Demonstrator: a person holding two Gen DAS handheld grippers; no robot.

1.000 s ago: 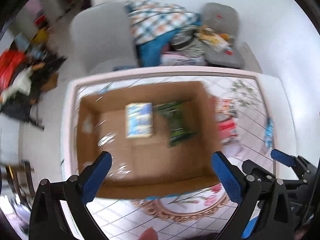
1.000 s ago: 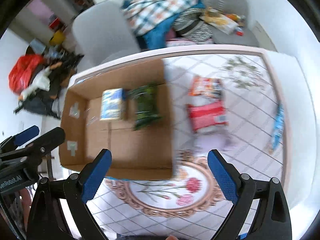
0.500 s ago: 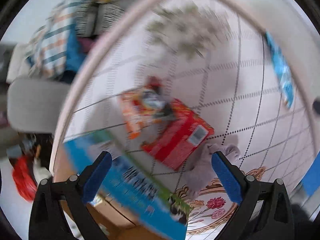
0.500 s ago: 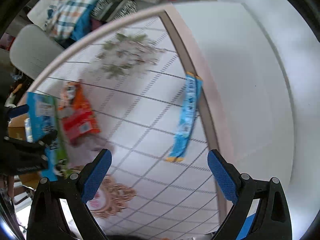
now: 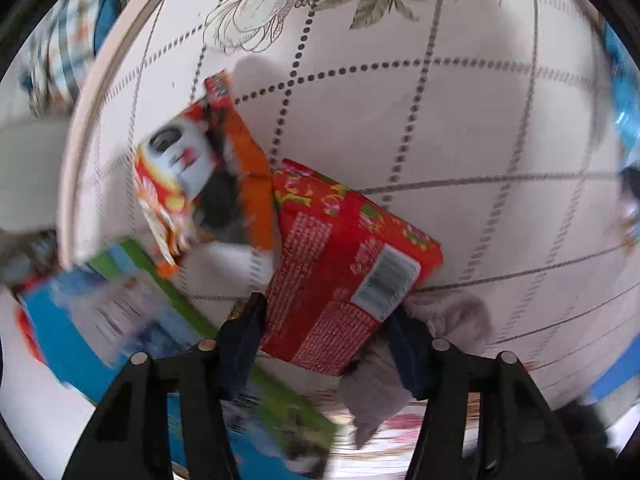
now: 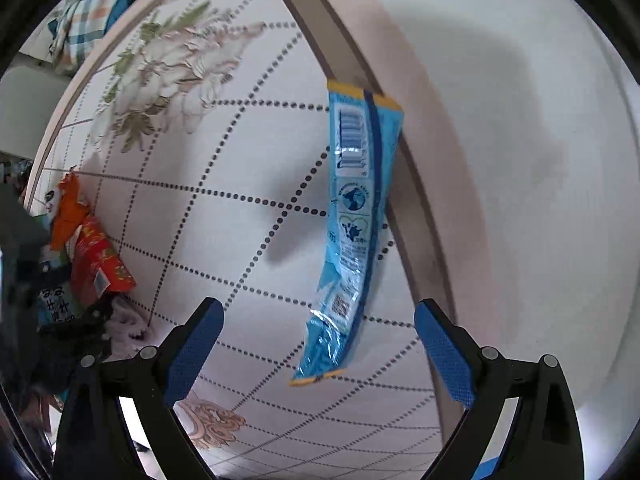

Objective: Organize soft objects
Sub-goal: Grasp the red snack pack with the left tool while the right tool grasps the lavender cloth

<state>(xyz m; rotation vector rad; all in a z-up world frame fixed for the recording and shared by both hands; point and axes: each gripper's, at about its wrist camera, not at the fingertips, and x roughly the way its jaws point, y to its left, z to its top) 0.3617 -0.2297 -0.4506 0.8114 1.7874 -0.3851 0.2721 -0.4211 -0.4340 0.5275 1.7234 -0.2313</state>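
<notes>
The table (image 6: 256, 216), spread with a white cloth of dotted diamonds and printed flowers, carries everything here. Largest of the task's things is the red packet (image 5: 344, 264), lying flat with its printed back and barcode up, partly over a grey soft cloth (image 5: 452, 324) that shows past its lower right edge. It looks like a light, air-filled foil bag: it should yield under a squeeze, slide easily on the cloth and crackle rather than break, so a hold across its sealed end or narrow width seems safer than pinching the puffed middle. The left gripper (image 5: 332, 336) sits right at its near end, jaws narrowed to either side of that end; whether they already press on it I cannot tell. Just beside it, touching at one corner, lies the orange packet (image 5: 200, 184) with a face printed on it, equally crinkly by the look of it. A blurred blue and green box (image 5: 132, 320) lies at the lower left. In the right wrist view the long blue wrapper (image 6: 356, 220) lies near the table's edge strip, thin, limp and glossy, likely to droop if taken at one end, so mid-length is the better spot. The right gripper (image 6: 318, 344) hovers over its near end, jaws wide and empty.
</notes>
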